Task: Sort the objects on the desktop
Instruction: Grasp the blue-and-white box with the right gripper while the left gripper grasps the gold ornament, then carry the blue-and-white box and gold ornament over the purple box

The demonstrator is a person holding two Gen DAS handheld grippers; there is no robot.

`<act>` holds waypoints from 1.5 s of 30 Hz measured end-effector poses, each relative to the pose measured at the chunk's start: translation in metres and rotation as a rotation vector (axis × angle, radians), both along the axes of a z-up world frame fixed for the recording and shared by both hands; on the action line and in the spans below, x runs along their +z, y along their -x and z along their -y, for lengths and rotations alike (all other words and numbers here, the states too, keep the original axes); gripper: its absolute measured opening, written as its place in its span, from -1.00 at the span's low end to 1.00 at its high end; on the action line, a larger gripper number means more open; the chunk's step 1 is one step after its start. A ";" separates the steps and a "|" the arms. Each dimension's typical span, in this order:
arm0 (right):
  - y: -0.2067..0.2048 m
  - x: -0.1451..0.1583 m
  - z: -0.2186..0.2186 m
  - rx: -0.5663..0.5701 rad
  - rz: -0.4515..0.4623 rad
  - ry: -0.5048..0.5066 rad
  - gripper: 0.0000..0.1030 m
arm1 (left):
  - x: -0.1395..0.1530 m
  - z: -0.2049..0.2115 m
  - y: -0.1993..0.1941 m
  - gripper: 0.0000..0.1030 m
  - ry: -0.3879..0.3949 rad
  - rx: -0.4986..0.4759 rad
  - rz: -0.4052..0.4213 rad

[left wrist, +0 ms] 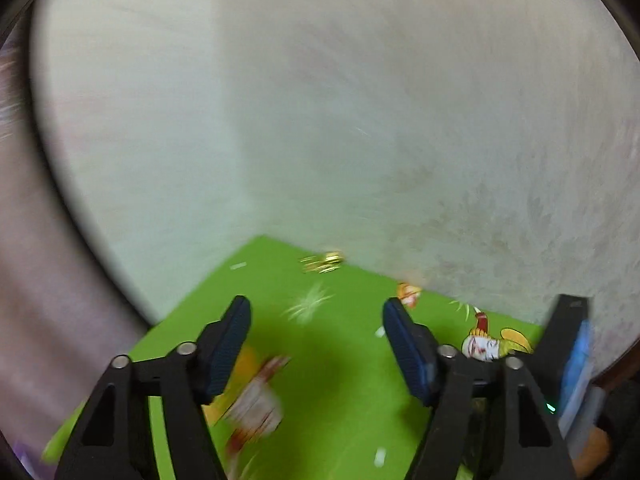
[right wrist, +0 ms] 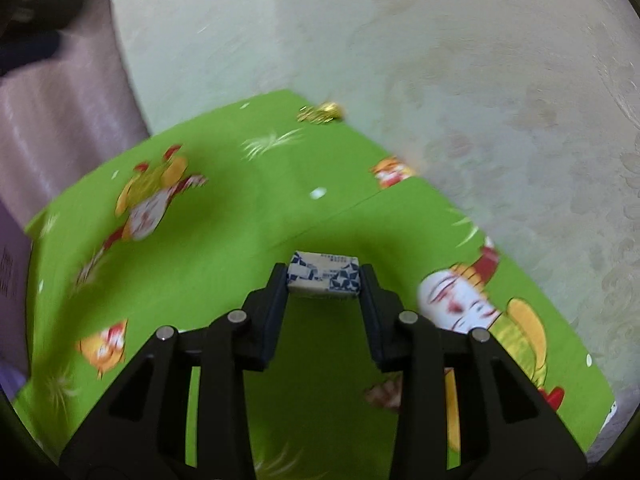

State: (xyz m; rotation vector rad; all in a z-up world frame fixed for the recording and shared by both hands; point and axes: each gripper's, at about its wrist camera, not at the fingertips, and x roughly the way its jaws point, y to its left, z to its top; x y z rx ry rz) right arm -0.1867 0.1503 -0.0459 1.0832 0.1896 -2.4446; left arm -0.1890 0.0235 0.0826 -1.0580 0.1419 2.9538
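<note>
Left wrist view: the left gripper (left wrist: 316,316) hangs above a bright green printed mat (left wrist: 340,380), pointing forward and down toward the mat's far corner. Its two dark blue fingers (left wrist: 230,346) stand wide apart with nothing between them. Ahead of the fingertips, at the mat's far edge, lies one small gold object (left wrist: 323,261), blurred by motion. Beyond it spreads a pale patterned tablecloth (left wrist: 360,120). Two cartoon figures printed on the mat show beside the fingers, one under the left finger and one just outside the right finger. At the far right edge another black tool with a blue face (left wrist: 572,352) stands upright; what it is cannot be told.

Right wrist view: the right gripper (right wrist: 325,276) is tilted down over the same green mat (right wrist: 224,264), and its two fingers are drawn in narrow, clamping one small rectangular block in a blue and white wrapper (right wrist: 324,276) between the tips. The block lies crosswise, its ends touching both fingers, above the mat. One gold object (right wrist: 322,113) sits well ahead of the tips at the mat's far edge, next to the pale tablecloth (right wrist: 480,60). Five printed cartoon figures can be counted on the mat around the fingers, and a purplish curtain-like fabric (right wrist: 60,100) fills the far left
</note>
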 end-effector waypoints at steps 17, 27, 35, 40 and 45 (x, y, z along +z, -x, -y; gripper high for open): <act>0.039 0.010 -0.018 -0.054 0.022 0.086 -0.25 | -0.110 0.013 0.176 -0.32 -0.026 -0.154 0.179; 0.041 0.002 -0.017 -0.048 0.066 0.073 -0.25 | -0.120 0.021 0.177 -0.54 -0.075 -0.166 0.207; 0.033 0.010 -0.020 -0.035 0.056 0.097 -0.25 | -0.073 0.006 0.082 -0.54 -0.056 -0.062 0.085; 0.011 0.025 -0.011 0.005 0.038 0.112 -0.25 | -0.031 0.022 0.015 -0.54 -0.081 0.050 0.004; -0.025 0.051 0.016 0.111 -0.013 0.137 -0.25 | 0.009 0.040 -0.060 -0.54 -0.088 0.170 -0.086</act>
